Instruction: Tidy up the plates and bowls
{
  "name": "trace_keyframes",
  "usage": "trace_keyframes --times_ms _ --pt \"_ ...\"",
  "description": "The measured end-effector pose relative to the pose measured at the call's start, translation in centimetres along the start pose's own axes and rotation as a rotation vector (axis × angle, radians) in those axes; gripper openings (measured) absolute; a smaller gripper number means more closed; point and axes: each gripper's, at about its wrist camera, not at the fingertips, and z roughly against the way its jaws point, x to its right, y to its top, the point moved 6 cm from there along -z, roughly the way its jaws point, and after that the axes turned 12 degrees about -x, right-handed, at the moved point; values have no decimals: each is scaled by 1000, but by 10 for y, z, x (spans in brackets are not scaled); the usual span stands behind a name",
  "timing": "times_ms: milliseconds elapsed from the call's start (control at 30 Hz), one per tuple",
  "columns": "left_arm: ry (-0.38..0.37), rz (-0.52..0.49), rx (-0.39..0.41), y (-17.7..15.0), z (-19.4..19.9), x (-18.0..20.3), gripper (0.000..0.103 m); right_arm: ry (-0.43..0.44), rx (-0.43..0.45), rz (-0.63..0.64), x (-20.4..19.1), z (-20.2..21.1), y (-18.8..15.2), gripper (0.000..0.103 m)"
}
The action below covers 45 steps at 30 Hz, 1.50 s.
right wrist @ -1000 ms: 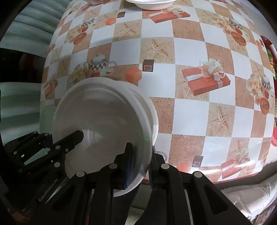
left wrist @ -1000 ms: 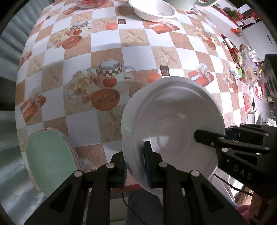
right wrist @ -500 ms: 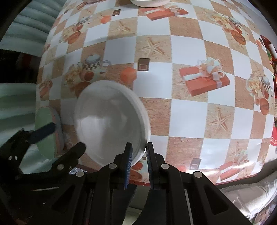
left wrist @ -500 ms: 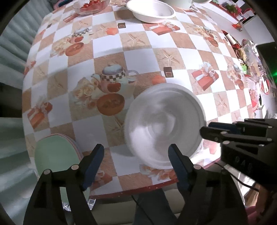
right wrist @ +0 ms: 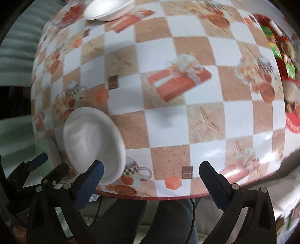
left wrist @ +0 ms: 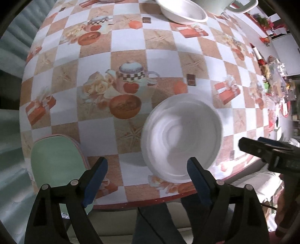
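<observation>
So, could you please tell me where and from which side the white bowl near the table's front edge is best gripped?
Grip the white bowl by its thin rim at the front, nearest the table edge, coming from above with one jaw inside and one outside. It sits upright and open, too wide to span, and that rim portion looks unobstructed. The left gripper hangs above it, jaws opening, nothing between them.

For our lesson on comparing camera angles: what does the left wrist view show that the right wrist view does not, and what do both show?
Only the left wrist view shows the green plate as a whole, and the printed teapot. Only the right wrist view shows the red packet at the table's far right. Both show the near white bowl, the far white bowl, and the left gripper and right gripper, jaws opening, nothing between them.
</observation>
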Motion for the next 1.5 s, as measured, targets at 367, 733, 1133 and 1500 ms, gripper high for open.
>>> trace_keyframes --times_ms 367,733,1133,1500 --pt "-74 -15 44 33 43 18 89 -13 76 -43 14 38 32 103" --pt "-5 50 117 89 74 20 89 -22 102 -8 16 62 71 103" --pt "-46 183 156 163 88 1 89 65 151 7 0 102 154 103" --pt "-52 208 158 230 74 -6 89 136 131 12 -15 88 218 103"
